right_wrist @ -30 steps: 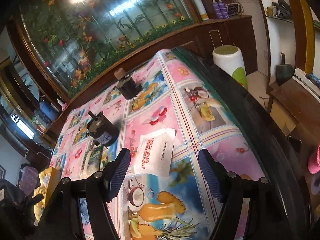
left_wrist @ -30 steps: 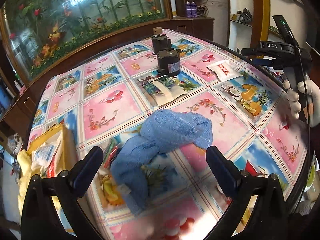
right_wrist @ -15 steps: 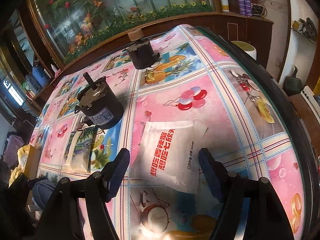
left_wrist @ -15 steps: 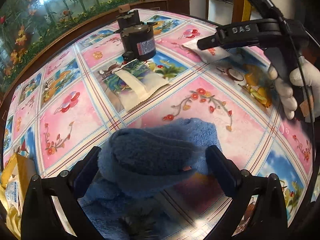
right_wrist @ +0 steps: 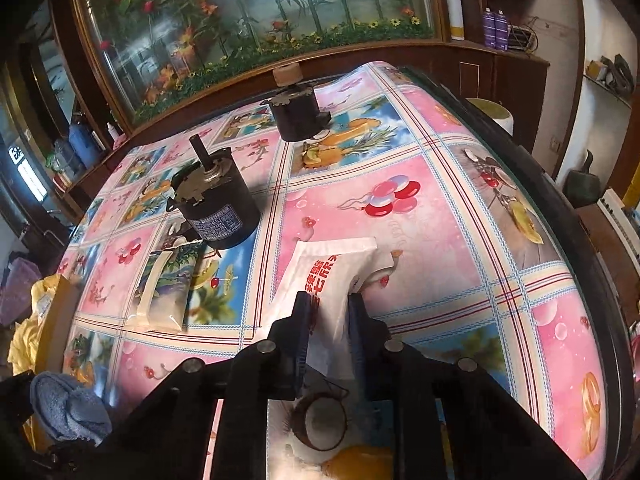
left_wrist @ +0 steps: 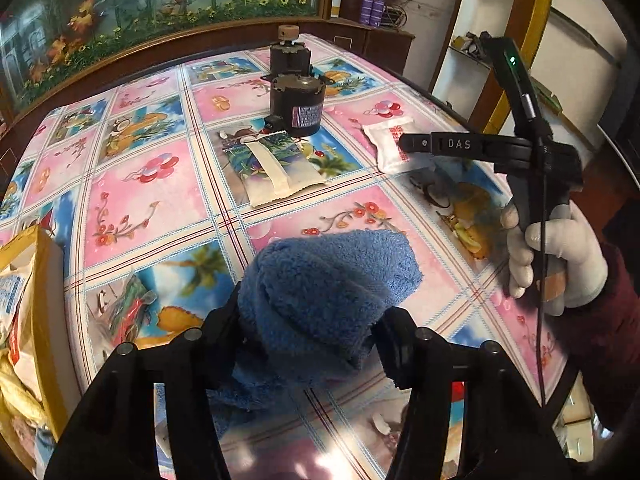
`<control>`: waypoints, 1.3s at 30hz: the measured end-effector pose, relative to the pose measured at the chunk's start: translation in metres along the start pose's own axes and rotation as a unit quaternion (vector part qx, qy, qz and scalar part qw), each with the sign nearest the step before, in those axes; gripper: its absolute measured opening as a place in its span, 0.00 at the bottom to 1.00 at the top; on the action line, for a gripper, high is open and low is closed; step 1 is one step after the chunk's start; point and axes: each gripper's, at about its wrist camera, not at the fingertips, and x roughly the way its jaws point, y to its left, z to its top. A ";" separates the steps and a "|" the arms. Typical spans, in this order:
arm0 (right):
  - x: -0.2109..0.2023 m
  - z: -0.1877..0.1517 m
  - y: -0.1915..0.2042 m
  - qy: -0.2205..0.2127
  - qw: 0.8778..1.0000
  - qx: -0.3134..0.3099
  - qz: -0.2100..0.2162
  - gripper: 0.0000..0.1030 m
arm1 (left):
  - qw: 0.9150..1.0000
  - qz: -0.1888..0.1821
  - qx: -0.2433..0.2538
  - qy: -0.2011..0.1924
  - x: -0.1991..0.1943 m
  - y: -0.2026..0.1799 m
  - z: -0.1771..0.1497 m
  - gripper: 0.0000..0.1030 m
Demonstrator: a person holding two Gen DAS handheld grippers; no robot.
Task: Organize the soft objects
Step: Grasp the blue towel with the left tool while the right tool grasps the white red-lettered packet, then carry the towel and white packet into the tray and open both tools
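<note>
Left tool [left_wrist: 308, 320] clamped on bunched blue towel [left_wrist: 332, 280], low over near part of desk [left_wrist: 160, 184]. Right tool [right_wrist: 328, 316] pinched on near edge of white packet [right_wrist: 332, 268], mid-desk, right of black motor [right_wrist: 216, 208].

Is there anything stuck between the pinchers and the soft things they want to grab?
Nothing is. The left gripper is shut on the blue towel, and the right gripper is shut on the white packet. The two black motors stand farther back on the table, clear of both.
</note>
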 end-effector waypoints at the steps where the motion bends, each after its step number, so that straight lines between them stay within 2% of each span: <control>1: -0.001 -0.002 -0.001 0.000 1.000 0.004 0.004 0.18 | 1.000 -0.004 -0.005 -0.009 -0.009 -0.002 -0.003 0.54; 8: -0.036 -0.013 0.002 -0.023 0.997 0.032 0.068 0.13 | 0.993 -0.049 -0.067 -0.081 -0.073 0.011 -0.019 0.54; 13: -0.069 -0.020 0.021 -0.038 0.992 0.028 0.115 0.13 | 0.986 -0.040 -0.110 -0.120 -0.115 0.035 -0.036 0.54; 17: -0.093 -0.024 0.046 -0.045 0.987 0.013 0.155 0.13 | 0.979 -0.006 -0.148 -0.138 -0.142 0.062 -0.058 0.54; 20: -0.105 -0.026 0.068 -0.042 0.981 -0.001 0.187 0.13 | 0.971 0.026 -0.190 -0.142 -0.155 0.091 -0.080 0.54; 26: -0.112 -0.033 0.119 -0.024 0.972 -0.037 0.230 0.13 | 0.947 0.067 -0.279 -0.144 -0.169 0.146 -0.124 0.54; 34: -0.107 -0.045 0.197 0.010 0.958 -0.087 0.273 0.13 | 0.930 0.127 -0.312 -0.145 -0.166 0.198 -0.130 0.55; 36: -0.102 -0.049 0.218 0.022 0.954 -0.098 0.283 0.13 | 0.927 0.155 -0.315 -0.136 -0.157 0.212 -0.127 0.58; 39: -0.094 -0.056 0.249 0.042 0.948 -0.115 0.294 0.13 | 0.925 0.182 -0.315 -0.109 -0.141 0.226 -0.126 0.60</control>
